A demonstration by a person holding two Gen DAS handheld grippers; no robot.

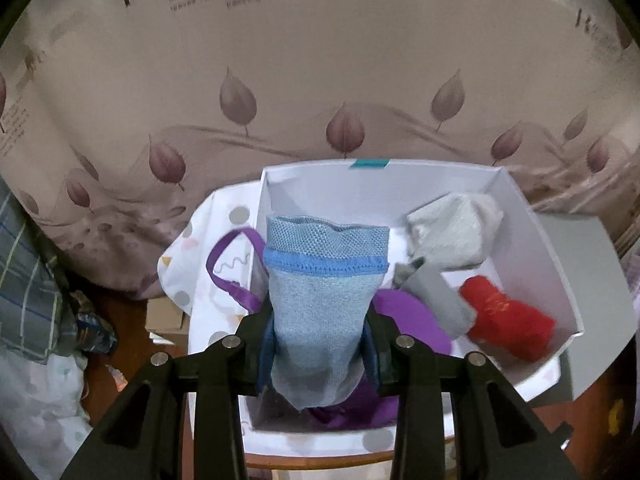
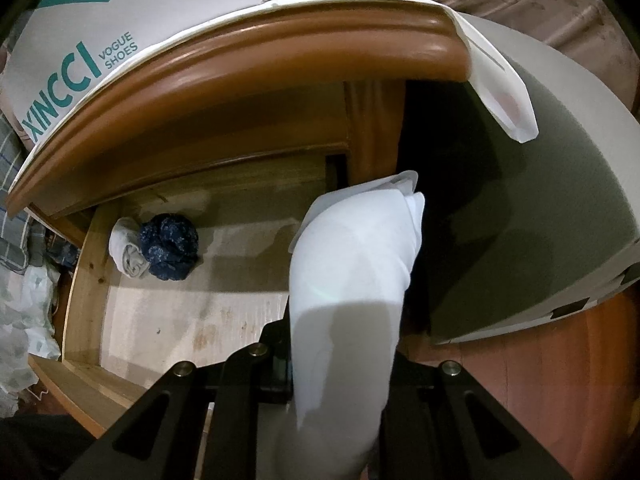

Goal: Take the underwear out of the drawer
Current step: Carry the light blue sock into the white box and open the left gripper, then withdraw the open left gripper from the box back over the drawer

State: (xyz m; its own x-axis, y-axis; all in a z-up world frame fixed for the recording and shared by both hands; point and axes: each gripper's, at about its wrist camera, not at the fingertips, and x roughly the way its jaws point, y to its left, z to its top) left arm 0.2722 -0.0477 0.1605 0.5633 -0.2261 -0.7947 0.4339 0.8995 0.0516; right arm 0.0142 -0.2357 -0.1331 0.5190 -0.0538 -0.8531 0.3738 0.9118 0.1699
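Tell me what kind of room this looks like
Probably a bedroom. A leaf-printed bedspread fills the background behind a white shoe box holding rolled garments, and the other view looks down into an open wooden drawer of a bedside-style cabinet with more rolled clothing inside.

Drawer (image 2: 168,316) floor mostly bare toward its front edge, rolled white and navy bundles (image 2: 160,252) tucked at the back left corner — wooden top edge (image 2: 248,56) overhanging the back, white box (image 1: 552,280) crowded along its right wall — far-left corner free
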